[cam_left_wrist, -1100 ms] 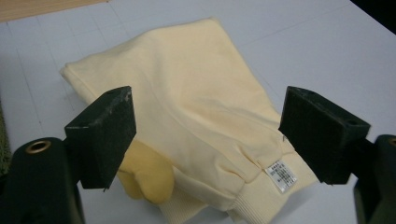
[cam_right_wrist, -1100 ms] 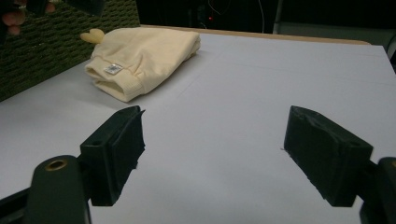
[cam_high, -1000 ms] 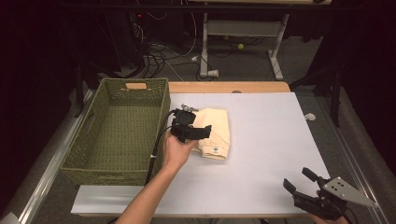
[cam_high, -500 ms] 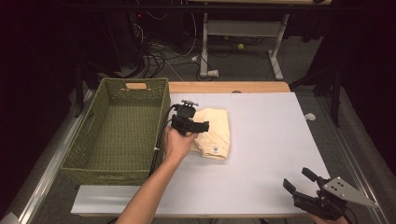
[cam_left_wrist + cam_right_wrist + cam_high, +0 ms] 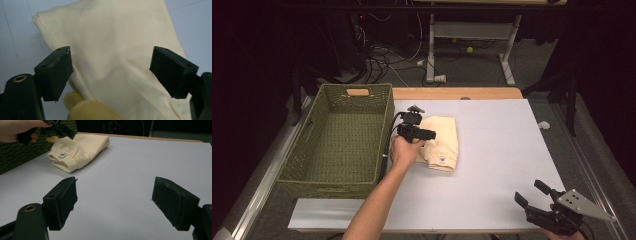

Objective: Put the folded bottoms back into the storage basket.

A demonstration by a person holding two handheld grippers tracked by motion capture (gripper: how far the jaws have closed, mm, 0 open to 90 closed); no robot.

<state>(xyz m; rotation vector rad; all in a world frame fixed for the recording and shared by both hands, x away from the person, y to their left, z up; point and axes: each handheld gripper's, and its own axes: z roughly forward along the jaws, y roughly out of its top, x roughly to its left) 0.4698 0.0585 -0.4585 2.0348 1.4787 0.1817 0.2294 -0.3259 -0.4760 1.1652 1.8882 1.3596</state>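
A folded cream garment (image 5: pixel 442 142) with a small label lies on the white table (image 5: pixel 502 150), just right of the basket. My left gripper (image 5: pixel 428 134) hovers over the garment's left part, held by a bare hand. Its jaws stand wide open with the cream cloth (image 5: pixel 112 57) spread below them. My right gripper (image 5: pixel 532 195) rests at the table's near right corner, open with only bare table between its fingers. From there the garment (image 5: pixel 78 150) lies far off to the upper left.
A green woven basket (image 5: pixel 319 145) stands on the left of the table, its inside bare. A wooden strip (image 5: pixel 457 93) runs along the table's far edge. Cables and a desk frame lie on the dark floor beyond.
My left gripper has shifted slightly up and to the left over the garment, and turned a little. The right gripper has stayed where it was.
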